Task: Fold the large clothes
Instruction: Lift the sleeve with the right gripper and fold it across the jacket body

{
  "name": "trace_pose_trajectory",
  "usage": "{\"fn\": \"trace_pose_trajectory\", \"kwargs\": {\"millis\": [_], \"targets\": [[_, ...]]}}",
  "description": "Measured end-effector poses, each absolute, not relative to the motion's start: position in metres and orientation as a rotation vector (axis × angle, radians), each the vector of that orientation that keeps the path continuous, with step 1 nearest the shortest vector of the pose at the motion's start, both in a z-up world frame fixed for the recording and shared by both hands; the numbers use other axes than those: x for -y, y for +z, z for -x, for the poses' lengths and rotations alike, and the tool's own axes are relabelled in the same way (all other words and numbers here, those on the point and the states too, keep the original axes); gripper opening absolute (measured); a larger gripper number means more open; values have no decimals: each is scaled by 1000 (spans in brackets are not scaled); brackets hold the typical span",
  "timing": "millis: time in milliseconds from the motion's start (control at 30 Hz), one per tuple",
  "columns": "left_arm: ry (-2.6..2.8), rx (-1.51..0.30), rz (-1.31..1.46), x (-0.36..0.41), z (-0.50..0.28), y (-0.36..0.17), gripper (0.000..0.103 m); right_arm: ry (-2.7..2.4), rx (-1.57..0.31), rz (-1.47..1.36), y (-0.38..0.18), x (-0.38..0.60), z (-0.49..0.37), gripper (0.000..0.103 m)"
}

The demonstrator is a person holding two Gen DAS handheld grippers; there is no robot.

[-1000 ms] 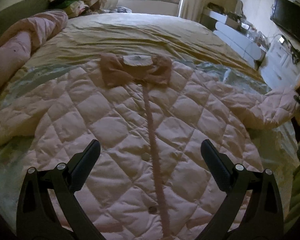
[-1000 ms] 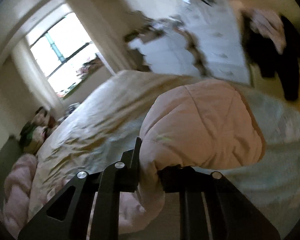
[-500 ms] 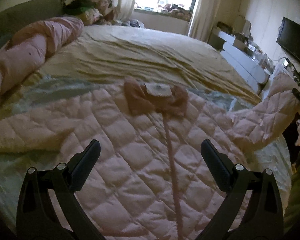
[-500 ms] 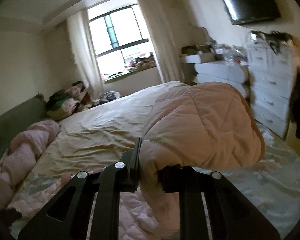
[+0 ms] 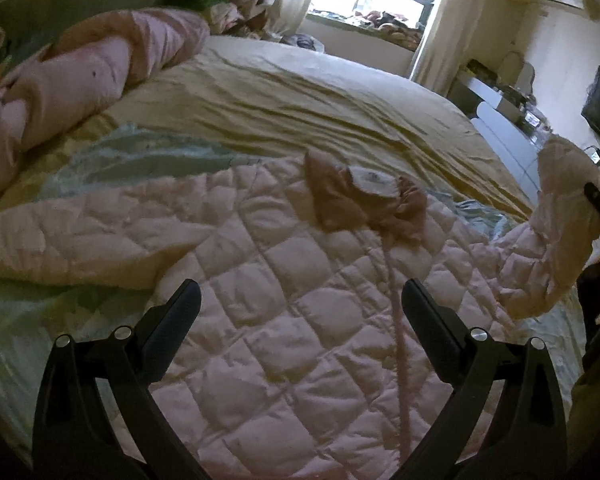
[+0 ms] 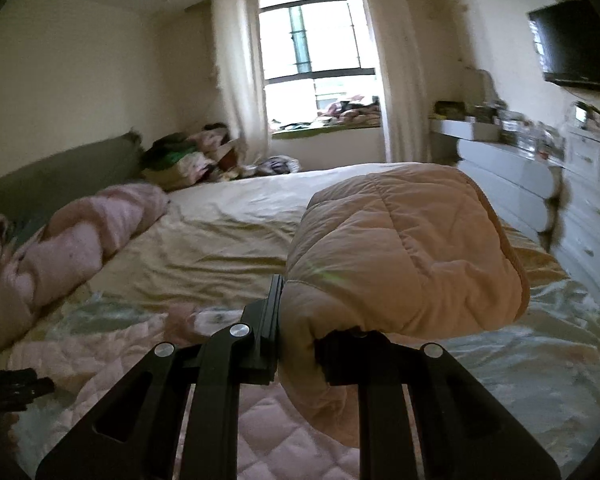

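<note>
A soft, puffy pink quilted jacket (image 5: pixel 284 292) on the bed (image 5: pixel 300 96) is lifted by its sleeve cuff (image 6: pixel 404 248), clenched in the right tongs (image 6: pixel 298 340); the left tongs (image 5: pixel 300 312) hang released.

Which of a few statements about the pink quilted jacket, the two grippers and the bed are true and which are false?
1. The right gripper is shut on a sleeve of the pink quilted jacket. True.
2. The left gripper grips the collar. False: it is open, holding nothing.
3. The jacket lies front up on the bed. True.
4. The held sleeve lies flat on the bed. False: it is lifted.
5. The window is fully curtained. False: it shows between curtains.
</note>
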State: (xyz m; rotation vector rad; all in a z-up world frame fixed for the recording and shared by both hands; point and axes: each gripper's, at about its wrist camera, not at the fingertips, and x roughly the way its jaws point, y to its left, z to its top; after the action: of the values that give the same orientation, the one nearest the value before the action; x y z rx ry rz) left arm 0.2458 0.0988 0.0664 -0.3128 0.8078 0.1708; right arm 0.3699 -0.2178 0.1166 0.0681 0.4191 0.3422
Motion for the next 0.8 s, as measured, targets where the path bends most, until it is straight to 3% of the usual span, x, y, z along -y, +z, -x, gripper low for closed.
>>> {"fn": "trace_pose_trajectory", "kwargs": {"millis": [367, 667, 733, 800], "targets": [[180, -828, 360, -121, -240, 43, 94, 466, -515, 35, 65, 116, -367, 15], [170, -855, 420, -132, -237, 16, 94, 505, -688, 69, -21, 65, -362, 16], [171, -872, 426, -134, -236, 7, 94, 513, -735, 53, -39, 65, -361, 20], [171, -879, 434, -135, -235, 1, 94, 531, -768, 29, -46, 65, -358, 40]]}}
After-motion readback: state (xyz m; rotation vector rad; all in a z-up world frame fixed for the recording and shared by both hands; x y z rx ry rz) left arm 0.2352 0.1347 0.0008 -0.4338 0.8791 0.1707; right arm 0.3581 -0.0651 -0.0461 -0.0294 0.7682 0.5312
